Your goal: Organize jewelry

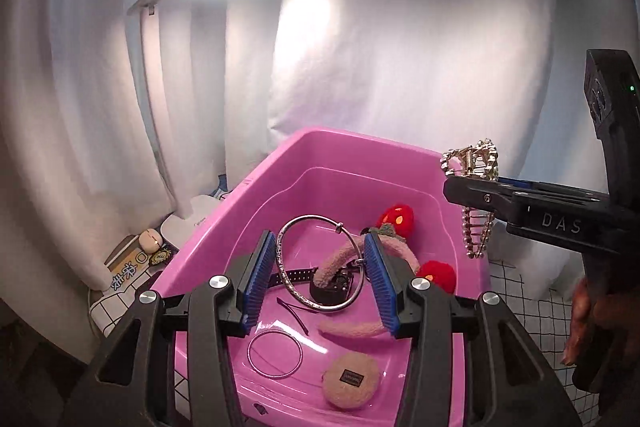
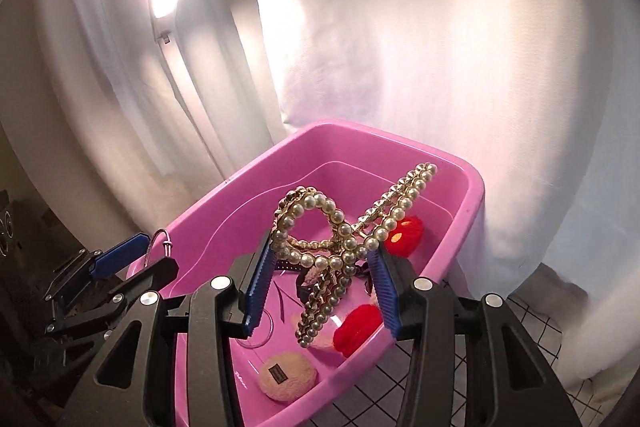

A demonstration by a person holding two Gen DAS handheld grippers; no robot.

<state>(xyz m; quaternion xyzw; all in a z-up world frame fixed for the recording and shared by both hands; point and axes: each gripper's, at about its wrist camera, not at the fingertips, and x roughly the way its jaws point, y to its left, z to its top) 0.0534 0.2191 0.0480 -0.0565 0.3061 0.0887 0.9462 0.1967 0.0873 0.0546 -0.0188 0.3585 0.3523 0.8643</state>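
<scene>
White curtains hang behind a grid-patterned cloth surface (image 2: 532, 331) on which a pink plastic tub (image 1: 256, 195) stands. Between the blue ribbed pads of the left gripper (image 1: 320, 277) sits a large silver metal bangle with a small bead (image 1: 320, 263); the pads press its two sides, so this claw is clamped on it. The ring stands roughly on edge across the jaws, its open face turned toward the camera, rising above the fingertips and dipping below them. The right gripper (image 2: 326, 287) is closed on a gold hair claw clip edged with pearls (image 2: 348, 227), caught between its pads at the crossing of the clip's arms. From the pads, one pearl loop curls up and to the left, one straight arm points up and to the right, and the toothed end hangs down below the fingers, so its long axis runs diagonally. Both held pieces hover over the tub. Beyond and beneath the claws, on the tub floor, lie a pink fuzzy headband with red pompoms (image 1: 436, 273), a black strap watch (image 1: 332, 285), a thin silver hoop (image 1: 274, 353) and a round pink plush puff with a dark label (image 1: 350, 381).
</scene>
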